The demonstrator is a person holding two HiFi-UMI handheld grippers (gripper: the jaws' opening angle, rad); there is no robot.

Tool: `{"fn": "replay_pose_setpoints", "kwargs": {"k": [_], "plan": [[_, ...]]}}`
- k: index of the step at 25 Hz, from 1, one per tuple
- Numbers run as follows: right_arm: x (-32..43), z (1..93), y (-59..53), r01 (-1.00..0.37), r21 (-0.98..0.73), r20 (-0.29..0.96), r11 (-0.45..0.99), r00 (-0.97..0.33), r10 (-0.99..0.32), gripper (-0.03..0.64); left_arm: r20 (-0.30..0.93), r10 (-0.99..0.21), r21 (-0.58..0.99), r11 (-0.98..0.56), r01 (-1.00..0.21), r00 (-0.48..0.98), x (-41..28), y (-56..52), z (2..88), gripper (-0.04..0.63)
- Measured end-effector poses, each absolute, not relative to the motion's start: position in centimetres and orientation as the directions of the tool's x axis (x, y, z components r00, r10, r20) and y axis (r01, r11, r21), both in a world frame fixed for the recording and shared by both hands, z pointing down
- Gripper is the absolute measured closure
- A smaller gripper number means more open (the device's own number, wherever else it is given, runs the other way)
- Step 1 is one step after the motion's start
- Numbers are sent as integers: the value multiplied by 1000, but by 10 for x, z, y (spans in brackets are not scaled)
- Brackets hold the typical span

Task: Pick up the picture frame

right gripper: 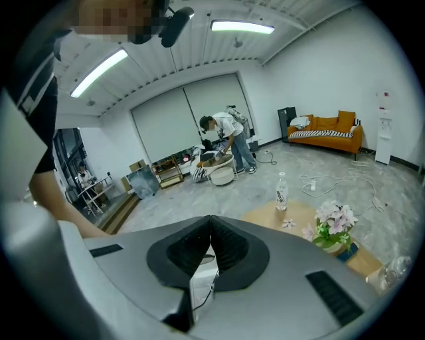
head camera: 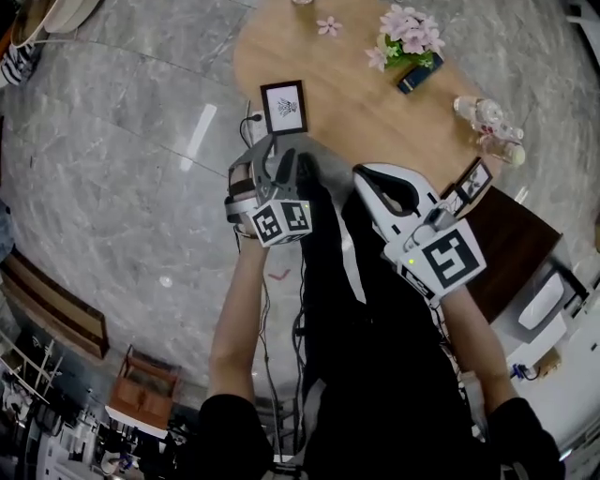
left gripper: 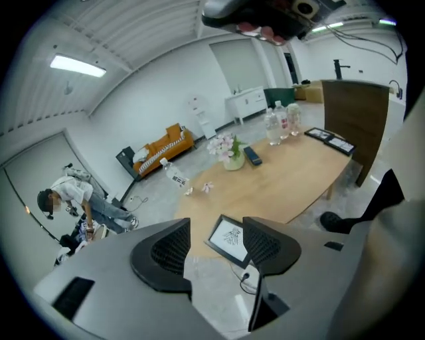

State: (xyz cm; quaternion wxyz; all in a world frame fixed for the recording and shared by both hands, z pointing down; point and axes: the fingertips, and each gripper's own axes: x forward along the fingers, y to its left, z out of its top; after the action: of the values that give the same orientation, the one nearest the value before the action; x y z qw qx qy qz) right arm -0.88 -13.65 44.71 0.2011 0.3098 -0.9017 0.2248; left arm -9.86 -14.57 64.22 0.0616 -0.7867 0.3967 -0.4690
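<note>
Black picture frame, portrait, faces the person.

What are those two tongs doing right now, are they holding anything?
Left tongs: open, holding nothing; the picture frame shows beyond the gap, not gripped.
Right tongs: closed, holding nothing.

Bench: your oval wooden bench stands on a grey marble floor.
Flowers: a pot of pink flowers sits at the far side, with a dark flat case just beside it.
Blossom: one loose blossom lies to the left of the pot.
Bottles: clear bottles cluster at your right edge.
Sofa: an orange sofa stands by the far wall.
</note>
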Motion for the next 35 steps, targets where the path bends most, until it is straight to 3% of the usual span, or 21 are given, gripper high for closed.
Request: {"fn": "replay_pose_setpoints", "kwargs": {"k": [4,9,15,25,29,35], "plan": [[-11,479,-135,-642,-297,520,707,-730,-444,603,692,-695,-530,-672,-517,194,-104,-148,680,277],[-18,514,-135,-624,-321,534,712,-740,-409,603,699,-701,-590,-676,-440,139,-111,-148,728,232],[-22,546,-133,-623,-335,557,707,-736,-384,603,730,-677,-629,-720,-295,95,-113,-148,786,222],[-23,586,-130,-637,-359,580,682,-725,-372,603,744,-663,-647,-745,-161,77,-108,-148,861,222],[-23,593,-129,-639,-366,585,676,-723,-367,603,724,-683,-673,-729,-124,90,-104,-155,870,241],[-24,593,-128,-648,-370,592,666,-717,-369,603,724,-685,-672,-726,-148,75,-106,-161,873,378]]}}
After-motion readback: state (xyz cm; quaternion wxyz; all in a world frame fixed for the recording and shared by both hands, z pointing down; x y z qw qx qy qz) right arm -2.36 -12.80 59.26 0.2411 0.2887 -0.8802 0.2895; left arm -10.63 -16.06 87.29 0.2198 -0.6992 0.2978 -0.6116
